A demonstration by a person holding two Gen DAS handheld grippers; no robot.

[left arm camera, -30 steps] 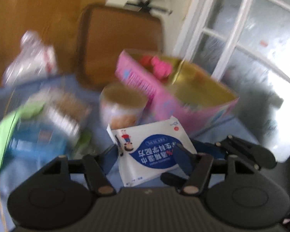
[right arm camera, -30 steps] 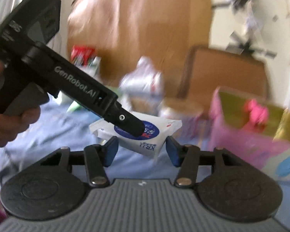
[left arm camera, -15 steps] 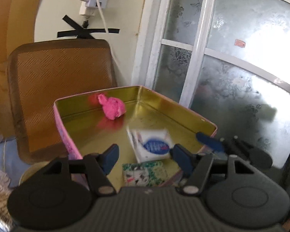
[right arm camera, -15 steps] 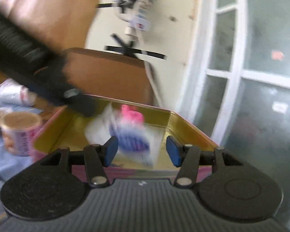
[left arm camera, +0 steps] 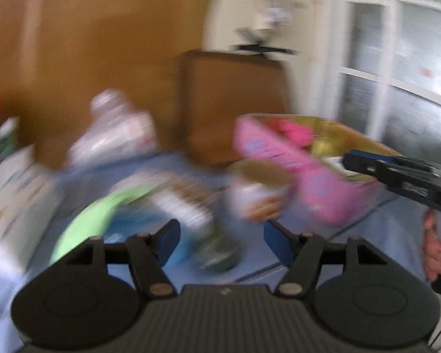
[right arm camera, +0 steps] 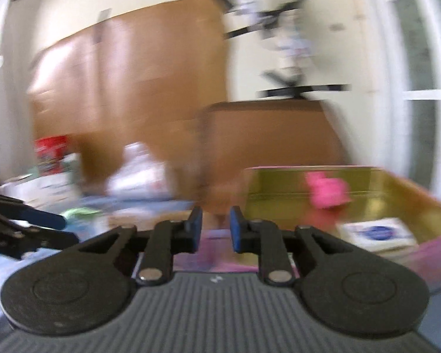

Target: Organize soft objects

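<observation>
Both views are smeared by blur, so fine detail cannot be read; the pink tin point(right arm camera: 397, 176), gold inside, is taken as the landmark. The left gripper point(left arm camera: 222, 235) is seen spread wide with nothing between its blue pads point(left arm camera: 167, 236), held over the blue cloth point(left arm camera: 391, 223) to the left of the tin; the right gripper point(right arm camera: 216, 229) is seen with its pads point(right arm camera: 194, 228) drawn near each other, a narrow gap left between them and nothing held, just in front of the tin's left end. Inside the tin a white tissue pack point(right arm camera: 376, 232) with a blue oval is laid flat near the front right, and a pink soft toy point(right arm camera: 326, 192) is set against the back wall. Left of the tin a round can point(left arm camera: 258, 191) is stood just beside it; further left a green packet point(left arm camera: 88, 223) and a clear bottle point(left arm camera: 114, 135) are made out.
</observation>
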